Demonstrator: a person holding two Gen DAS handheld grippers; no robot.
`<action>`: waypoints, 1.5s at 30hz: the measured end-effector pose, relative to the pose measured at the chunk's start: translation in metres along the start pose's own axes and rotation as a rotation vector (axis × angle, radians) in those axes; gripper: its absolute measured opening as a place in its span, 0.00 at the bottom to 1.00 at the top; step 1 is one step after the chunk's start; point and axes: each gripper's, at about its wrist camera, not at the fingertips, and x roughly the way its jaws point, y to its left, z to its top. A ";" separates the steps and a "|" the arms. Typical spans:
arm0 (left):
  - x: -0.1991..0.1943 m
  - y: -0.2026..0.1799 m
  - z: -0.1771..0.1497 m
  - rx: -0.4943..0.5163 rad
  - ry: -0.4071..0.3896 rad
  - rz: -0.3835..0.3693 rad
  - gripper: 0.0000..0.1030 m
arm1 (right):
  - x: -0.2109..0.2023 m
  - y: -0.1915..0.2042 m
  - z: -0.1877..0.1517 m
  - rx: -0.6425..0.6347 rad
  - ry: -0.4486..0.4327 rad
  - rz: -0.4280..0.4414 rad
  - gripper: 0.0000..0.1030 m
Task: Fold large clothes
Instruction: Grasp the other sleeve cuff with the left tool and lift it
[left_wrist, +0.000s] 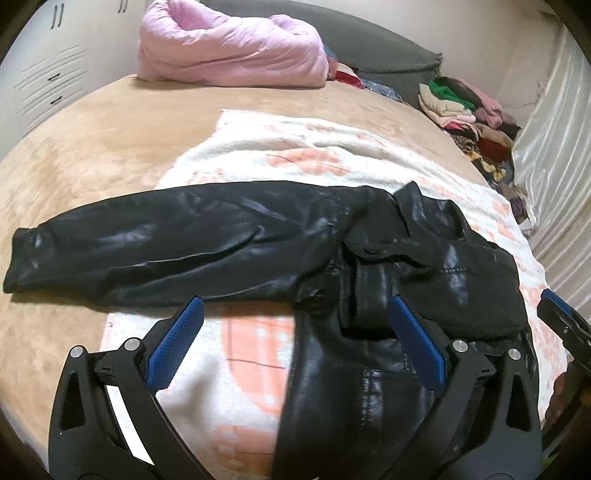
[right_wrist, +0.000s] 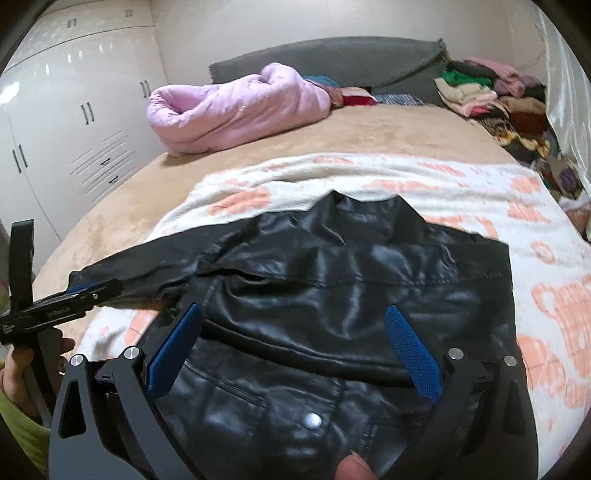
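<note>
black leather jacket (left_wrist: 388, 258) spread on a white-and-peach blanket (left_wrist: 258, 155) over the tan bed (left_wrist: 92, 147), probably laid there to get a flat, clean surface for folding. left gripper (left_wrist: 295, 332) hovering with fingers wide apart, nothing between the pads (left_wrist: 177, 343) but blanket and the jacket's side edge; right-hand pad sitting over the body, left-hand pad just short of the long sleeve (left_wrist: 129, 243). sleeve stretched straight out past the left fingertip, still unfolded, so looks like the next thing to bring across. right gripper (right_wrist: 295, 347) also spread open, framing the jacket's middle, collar (right_wrist: 369, 214) well beyond the fingertips, a snap button (right_wrist: 314, 420) close in behind them. body already bunched over itself near the shoulders, hard to say how neatly. no grip on anything yet on either side, seems like lining up before a pinch. pink quilt (right_wrist: 236, 110) and a clothes pile (right_wrist: 491, 96) far ahead by the headboard, well clear. slippery leather, so a shallow pinch could slide off.
</note>
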 end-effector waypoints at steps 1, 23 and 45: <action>-0.001 0.003 0.001 -0.006 -0.001 0.002 0.91 | -0.001 0.004 0.002 -0.004 -0.006 0.008 0.96; -0.019 0.089 0.011 -0.212 -0.068 0.112 0.91 | 0.028 0.120 0.035 -0.155 -0.035 0.140 0.96; -0.022 0.190 0.000 -0.490 -0.076 0.236 0.91 | 0.088 0.205 0.026 -0.308 0.052 0.255 0.96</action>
